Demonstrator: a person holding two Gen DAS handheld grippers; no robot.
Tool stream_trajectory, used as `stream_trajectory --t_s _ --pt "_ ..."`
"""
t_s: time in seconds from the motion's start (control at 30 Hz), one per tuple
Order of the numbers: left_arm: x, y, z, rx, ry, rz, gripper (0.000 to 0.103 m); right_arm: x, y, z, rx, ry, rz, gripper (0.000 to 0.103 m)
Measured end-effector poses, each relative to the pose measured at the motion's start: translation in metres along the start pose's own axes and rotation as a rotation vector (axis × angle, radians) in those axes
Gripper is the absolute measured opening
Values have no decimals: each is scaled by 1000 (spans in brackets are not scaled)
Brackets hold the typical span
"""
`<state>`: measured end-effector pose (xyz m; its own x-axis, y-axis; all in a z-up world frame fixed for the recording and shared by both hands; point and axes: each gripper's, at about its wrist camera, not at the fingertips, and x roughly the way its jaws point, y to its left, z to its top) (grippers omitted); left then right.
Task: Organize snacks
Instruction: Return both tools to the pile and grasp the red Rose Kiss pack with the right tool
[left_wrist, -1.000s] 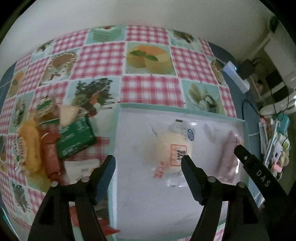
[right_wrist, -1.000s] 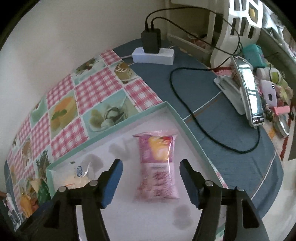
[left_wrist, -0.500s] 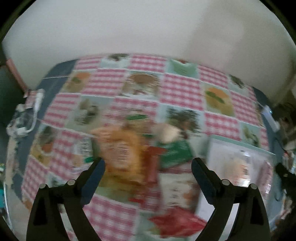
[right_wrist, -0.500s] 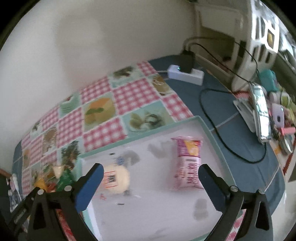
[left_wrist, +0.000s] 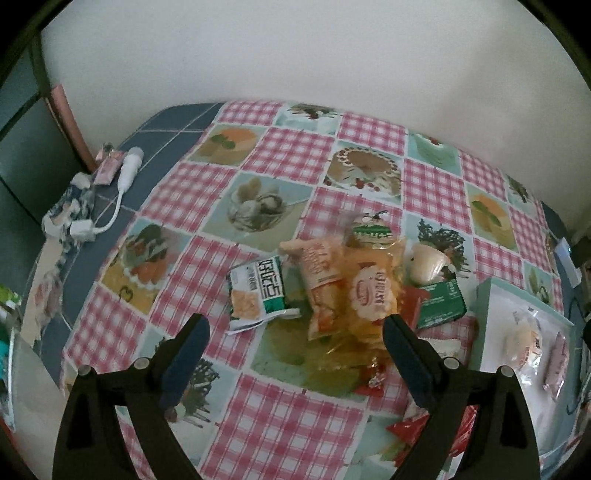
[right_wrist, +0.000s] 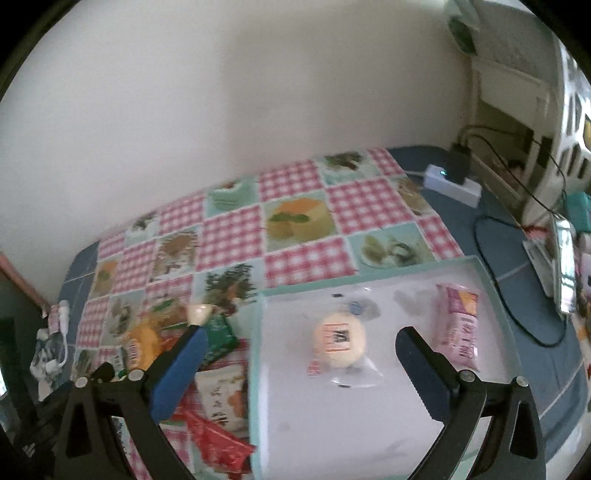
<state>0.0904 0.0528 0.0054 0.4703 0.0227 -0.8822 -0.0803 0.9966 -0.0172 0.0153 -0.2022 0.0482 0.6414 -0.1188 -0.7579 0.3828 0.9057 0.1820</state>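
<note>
The pile of snacks (left_wrist: 343, 291) lies loose on the checked tablecloth (left_wrist: 295, 155), just left of the teal-rimmed tray (right_wrist: 258, 369): crinkly orange packets, a white-and-green pouch (left_wrist: 260, 291), a flat green pack (left_wrist: 439, 302). A second ago the left gripper (left_wrist: 295, 350) hung over the tray; now it faces the pile, jaws spread wide and empty. The right gripper (right_wrist: 299, 369) has pulled back, also wide open and empty, above the tray, where a round wrapped bun (right_wrist: 338, 339) and a glossy pink packet (right_wrist: 458, 328) lie apart on the white floor.
</note>
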Motion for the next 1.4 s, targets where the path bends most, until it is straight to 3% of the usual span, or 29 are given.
stream_trajectory --t_s 0.37,0.67,0.83,1.1,1.4 --pt "7 -10 -12 110 25 -12 95 17 13 -22 20 92 54 103" --pt "25 -11 -19 141 116 -53 95 31 22 -39 10 124 64 103" --pt "36 4 -21 94 179 -74 95 42 31 -49 -2 164 50 103" --pt "39 28 -16 29 205 -115 95 55 39 -62 -10 276 32 103" --pt "47 28 -16 1 254 -155 95 62 64 -81 -118 348 -10 103"
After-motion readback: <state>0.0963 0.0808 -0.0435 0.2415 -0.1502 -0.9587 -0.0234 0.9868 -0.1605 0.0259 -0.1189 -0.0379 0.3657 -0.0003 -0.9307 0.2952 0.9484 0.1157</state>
